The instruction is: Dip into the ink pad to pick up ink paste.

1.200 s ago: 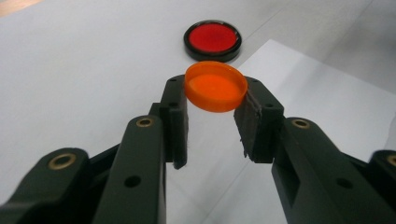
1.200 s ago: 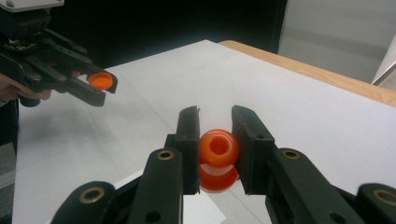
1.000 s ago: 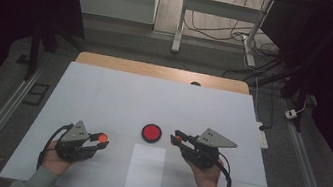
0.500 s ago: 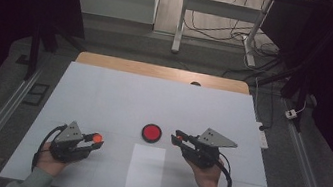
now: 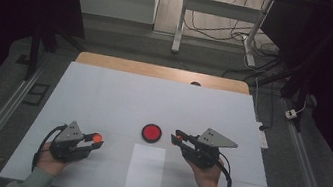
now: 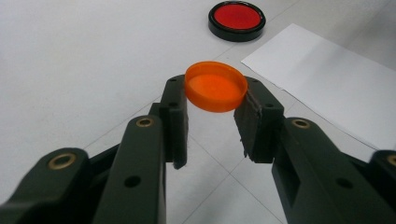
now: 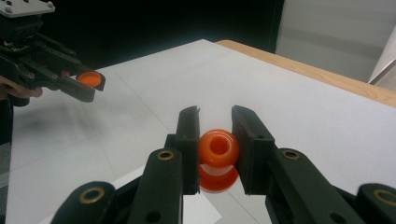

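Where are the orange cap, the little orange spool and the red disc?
orange cap (image 6: 216,87): left gripper view, on its hollow middle.
orange spool (image 7: 218,148): right gripper view, on its upper ring.
red disc (image 5: 151,132): high view, on its red face.

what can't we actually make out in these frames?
- Orange spool-like piece in the right gripper: its lower half is hidden behind the pads in the right gripper view, and it is too small to make out in the high view.
- Orange cap in the left gripper: its underside faces away in the left gripper view.
- Red disc: too small in the high view to tell lid from dish.
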The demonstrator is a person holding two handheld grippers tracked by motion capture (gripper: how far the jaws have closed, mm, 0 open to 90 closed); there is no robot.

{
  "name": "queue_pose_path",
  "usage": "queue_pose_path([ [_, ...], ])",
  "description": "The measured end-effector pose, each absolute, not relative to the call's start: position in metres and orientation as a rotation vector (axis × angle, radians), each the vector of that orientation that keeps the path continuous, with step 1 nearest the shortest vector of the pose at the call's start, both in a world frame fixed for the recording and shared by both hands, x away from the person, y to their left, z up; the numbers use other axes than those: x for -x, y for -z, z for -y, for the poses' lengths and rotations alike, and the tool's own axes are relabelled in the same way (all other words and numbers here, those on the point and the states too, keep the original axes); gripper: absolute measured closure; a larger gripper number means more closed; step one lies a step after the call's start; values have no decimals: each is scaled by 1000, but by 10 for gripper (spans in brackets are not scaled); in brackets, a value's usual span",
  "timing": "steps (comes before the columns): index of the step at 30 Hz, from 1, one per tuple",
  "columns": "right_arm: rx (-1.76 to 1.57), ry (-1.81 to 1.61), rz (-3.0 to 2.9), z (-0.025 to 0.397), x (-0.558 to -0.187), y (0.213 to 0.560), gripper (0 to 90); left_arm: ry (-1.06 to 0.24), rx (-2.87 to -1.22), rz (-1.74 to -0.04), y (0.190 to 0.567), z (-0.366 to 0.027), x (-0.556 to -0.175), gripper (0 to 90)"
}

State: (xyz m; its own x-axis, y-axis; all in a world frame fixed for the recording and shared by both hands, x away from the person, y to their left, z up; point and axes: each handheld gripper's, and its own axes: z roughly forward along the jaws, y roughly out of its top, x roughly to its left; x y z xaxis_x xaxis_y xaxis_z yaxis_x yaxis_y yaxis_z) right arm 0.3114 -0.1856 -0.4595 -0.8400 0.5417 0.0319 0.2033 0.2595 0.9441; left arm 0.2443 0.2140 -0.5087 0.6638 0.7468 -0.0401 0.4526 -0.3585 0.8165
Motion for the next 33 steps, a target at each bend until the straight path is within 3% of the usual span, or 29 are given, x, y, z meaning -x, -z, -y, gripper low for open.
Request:
queue_pose_path([
  [33, -693, -1592, -2253, 168, -331, 464, 722, -418, -2021, -930, 511, -214, -246, 649],
])
